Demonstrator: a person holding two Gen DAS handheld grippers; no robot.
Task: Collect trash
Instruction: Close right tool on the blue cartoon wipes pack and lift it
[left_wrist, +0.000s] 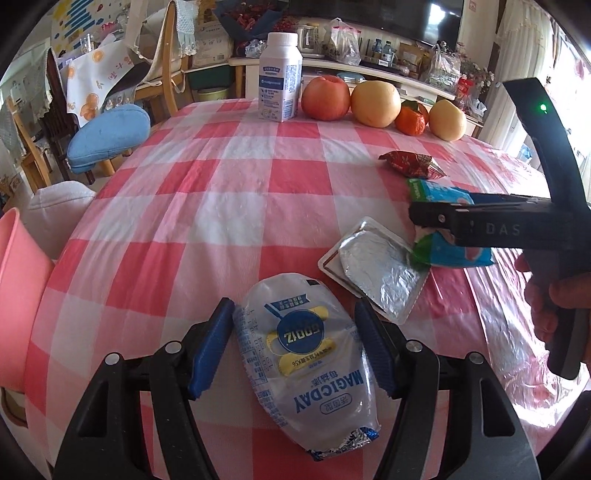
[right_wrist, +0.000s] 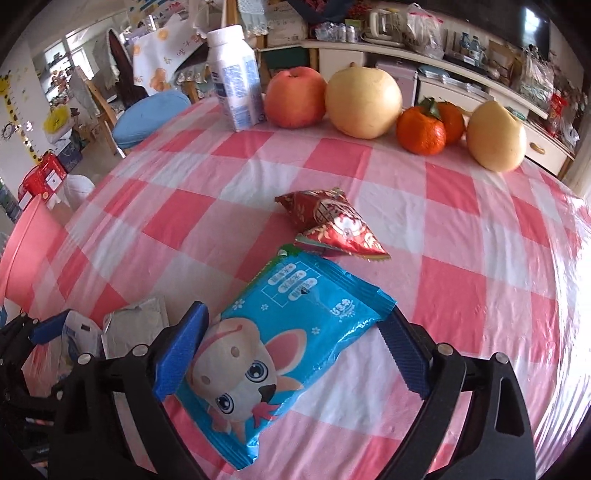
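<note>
A cluttered living room lies behind a table under a pink-and-white checked cloth (left_wrist: 207, 192), with a pink bin (left_wrist: 18, 295) at its near left edge, most likely where the trash is bound. Along the far edge stand a white milk carton (left_wrist: 279, 77), an apple (left_wrist: 325, 98), two pears and small oranges; these look like keepers, not rubbish.

The trash sits near and to the right. The left gripper (left_wrist: 295, 347) straddles a clear yoghurt pouch (left_wrist: 306, 365) lying flat on the cloth. Its blue pads sit just beside the pouch's edges at a middling width, but whether they already press on it cannot be told. Just right of the pouch lies a foil-lidded tray (left_wrist: 373, 273).

The right gripper (right_wrist: 291, 354) stands wide around a blue wipes packet (right_wrist: 291, 332) with a cartoon dog face. The left pad appears to meet the packet's edge, while the right pad stands beside its far corner, so no firm grip shows. Beyond it lie two red snack wrappers (right_wrist: 332, 221), untouched.

The step in hand looks like the pick: both tools are set over a piece of trash, neither yet lifted. Next, each calls for a squeeze. The pouch is slippery and soft and the packet thin and flat, so the pads must bite low at the edges before lifting toward the bin.
</note>
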